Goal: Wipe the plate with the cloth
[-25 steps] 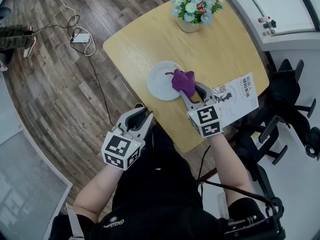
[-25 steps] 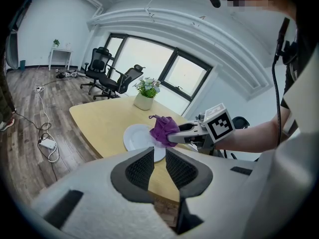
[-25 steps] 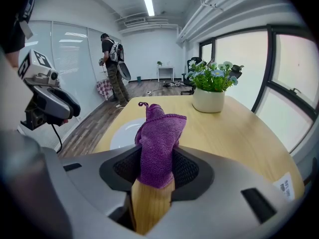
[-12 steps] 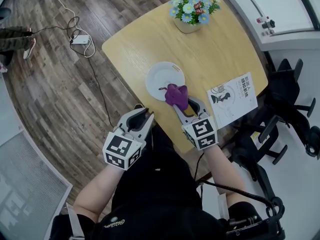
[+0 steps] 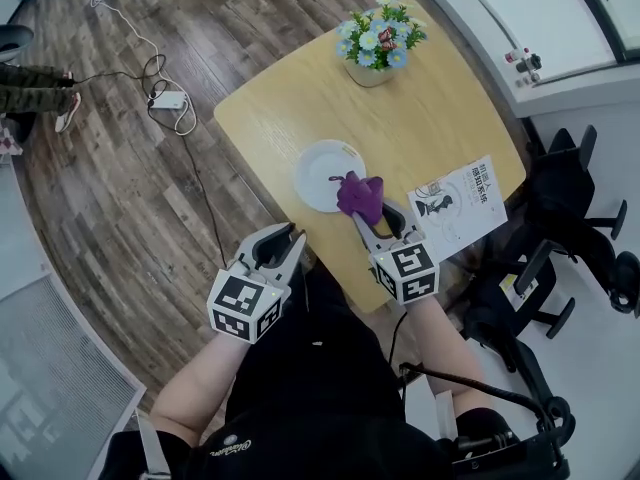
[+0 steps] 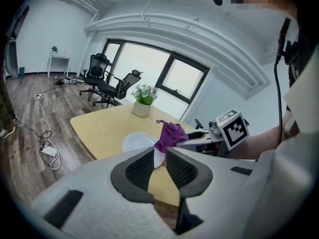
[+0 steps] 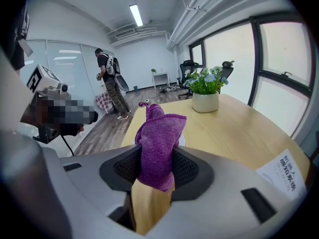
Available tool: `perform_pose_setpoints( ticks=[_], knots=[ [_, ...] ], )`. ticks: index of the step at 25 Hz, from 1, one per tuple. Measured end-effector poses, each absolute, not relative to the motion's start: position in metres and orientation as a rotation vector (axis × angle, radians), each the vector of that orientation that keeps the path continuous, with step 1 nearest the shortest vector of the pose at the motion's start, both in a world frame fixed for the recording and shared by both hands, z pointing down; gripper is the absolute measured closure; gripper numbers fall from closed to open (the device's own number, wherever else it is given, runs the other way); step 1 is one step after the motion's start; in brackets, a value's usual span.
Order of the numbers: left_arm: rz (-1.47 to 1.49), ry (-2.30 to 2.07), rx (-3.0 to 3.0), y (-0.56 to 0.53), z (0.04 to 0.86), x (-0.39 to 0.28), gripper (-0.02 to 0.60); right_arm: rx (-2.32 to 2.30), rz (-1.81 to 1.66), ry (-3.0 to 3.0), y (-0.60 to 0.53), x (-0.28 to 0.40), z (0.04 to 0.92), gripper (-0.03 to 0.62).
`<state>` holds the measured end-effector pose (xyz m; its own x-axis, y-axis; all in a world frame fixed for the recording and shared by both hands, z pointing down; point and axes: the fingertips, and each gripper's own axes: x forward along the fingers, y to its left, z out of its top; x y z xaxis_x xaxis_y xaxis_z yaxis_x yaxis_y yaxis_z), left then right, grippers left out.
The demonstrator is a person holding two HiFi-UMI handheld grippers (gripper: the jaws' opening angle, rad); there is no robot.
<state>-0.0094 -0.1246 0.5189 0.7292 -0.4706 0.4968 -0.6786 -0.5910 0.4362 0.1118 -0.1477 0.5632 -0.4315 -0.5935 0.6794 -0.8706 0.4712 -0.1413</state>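
Light wooden table [image 5: 440, 108], head view: round white plate [image 5: 318, 163] near my edge, purple microfibre cloth [image 5: 358, 194] over its rim | left gripper view: my left gripper [image 6: 159, 162] slightly spread, empty | right gripper view: my right gripper [image 7: 152, 169] pinches cloth; unheld plate could skid when I wipe

Before you: table [image 5: 440, 118] carrying flowerpot [image 5: 375, 46] at far edge, printed leaflet [image 5: 462, 206] to your right; power strip [image 5: 168, 100] on floor.
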Motion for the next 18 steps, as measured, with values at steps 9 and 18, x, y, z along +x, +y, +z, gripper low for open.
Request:
perform_pose_setpoints(
  ticks=[9,18],
  knots=[
    [0.346,-0.965,2.434,-0.144,0.438,-0.013,0.505,1.346,0.578,-2.260,-0.151,0.118,0.476,0.436],
    [0.199,-1.063,2.597,-0.173,0.344,-0.012,0.505,1.504,0.399,-2.406,-0.166,0.122,0.369,0.436]
  ],
)
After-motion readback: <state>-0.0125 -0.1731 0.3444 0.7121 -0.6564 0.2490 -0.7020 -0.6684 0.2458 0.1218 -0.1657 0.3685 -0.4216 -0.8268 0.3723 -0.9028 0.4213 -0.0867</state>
